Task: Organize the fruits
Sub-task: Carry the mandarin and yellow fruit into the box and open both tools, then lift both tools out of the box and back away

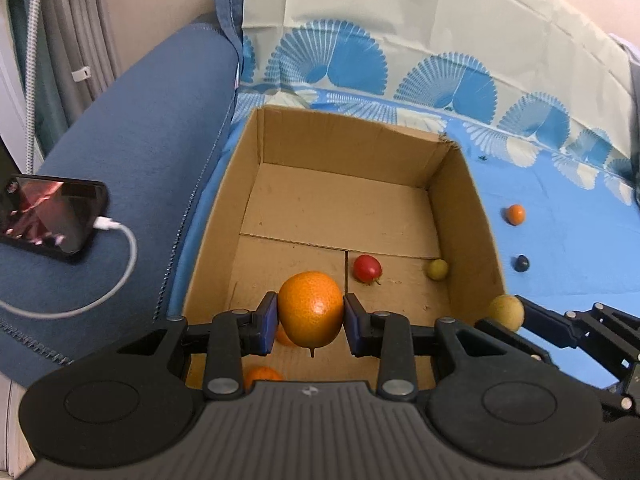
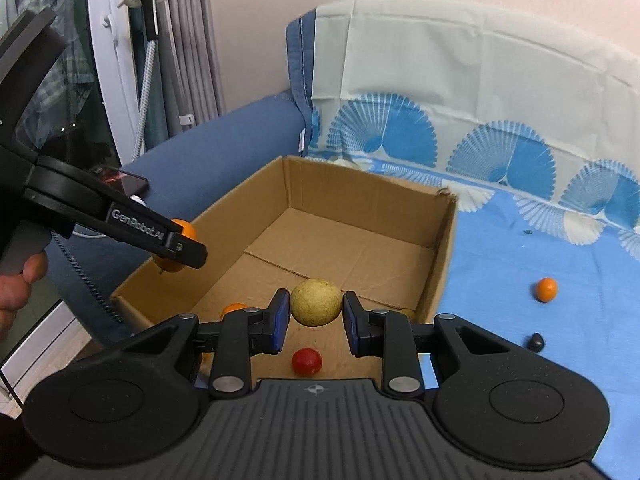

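Note:
My left gripper (image 1: 311,322) is shut on an orange fruit (image 1: 311,312) and holds it above the near end of an open cardboard box (image 1: 476,216). My right gripper (image 2: 314,314) is shut on a round yellow fruit (image 2: 315,301) over the box's near right side (image 2: 440,264). A red fruit (image 1: 367,268), a small yellow-green fruit (image 1: 437,269) and small orange fruits (image 1: 262,376) lie in the box. A small orange fruit (image 1: 515,214) and a dark fruit (image 1: 521,263) lie on the blue sheet to the right.
The box stands on a blue patterned sheet (image 1: 560,248) over a sofa. A phone (image 1: 48,216) with a white cable lies on the blue armrest (image 1: 132,152) at left. The sheet-covered sofa back (image 2: 480,92) rises behind the box.

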### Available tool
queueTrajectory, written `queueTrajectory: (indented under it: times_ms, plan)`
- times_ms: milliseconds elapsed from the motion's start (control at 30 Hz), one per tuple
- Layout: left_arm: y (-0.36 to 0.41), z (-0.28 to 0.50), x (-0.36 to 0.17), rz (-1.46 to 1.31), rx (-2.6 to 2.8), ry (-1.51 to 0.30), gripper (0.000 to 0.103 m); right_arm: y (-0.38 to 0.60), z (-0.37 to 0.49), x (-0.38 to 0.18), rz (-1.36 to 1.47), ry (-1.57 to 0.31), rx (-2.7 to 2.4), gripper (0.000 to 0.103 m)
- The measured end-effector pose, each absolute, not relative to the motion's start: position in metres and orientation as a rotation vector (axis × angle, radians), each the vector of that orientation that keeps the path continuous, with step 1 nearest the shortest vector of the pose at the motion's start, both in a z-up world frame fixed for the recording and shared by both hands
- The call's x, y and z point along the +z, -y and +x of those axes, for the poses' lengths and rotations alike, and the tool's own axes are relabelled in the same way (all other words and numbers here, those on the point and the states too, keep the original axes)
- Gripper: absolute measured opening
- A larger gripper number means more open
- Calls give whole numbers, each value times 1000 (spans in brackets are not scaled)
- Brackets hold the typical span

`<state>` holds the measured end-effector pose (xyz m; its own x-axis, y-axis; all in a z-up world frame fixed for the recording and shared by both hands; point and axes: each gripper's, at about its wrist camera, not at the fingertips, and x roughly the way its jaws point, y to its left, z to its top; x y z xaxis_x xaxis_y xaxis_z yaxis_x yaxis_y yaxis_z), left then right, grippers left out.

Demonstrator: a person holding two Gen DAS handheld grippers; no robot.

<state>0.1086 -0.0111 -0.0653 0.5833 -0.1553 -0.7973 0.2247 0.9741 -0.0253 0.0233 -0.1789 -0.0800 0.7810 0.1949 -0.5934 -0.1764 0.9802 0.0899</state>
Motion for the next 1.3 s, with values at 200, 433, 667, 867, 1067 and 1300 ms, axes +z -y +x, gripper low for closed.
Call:
queueTrajectory:
  times_ms: [200, 433, 667, 867, 1067, 1300]
  plan:
    - [20, 139, -94, 120, -209, -963, 38, 174, 55, -105, -2, -688, 219, 30]
    - [25, 163, -127, 164, -184, -1011, 38, 171, 75, -130, -28, -739, 230, 30]
    - [28, 176, -150, 211, -175, -1035, 38, 162, 81, -145, -77, -768, 255, 30]
    - [31, 176, -155, 220, -231, -1040, 71, 155, 84, -151, -128, -806, 282, 35]
    - [35, 152, -130, 239, -264, -950, 103, 158, 69, -130, -157, -792, 259, 85]
    - [18, 90, -91, 224, -238, -916, 103, 184, 10, -77, -20, -735, 152, 97]
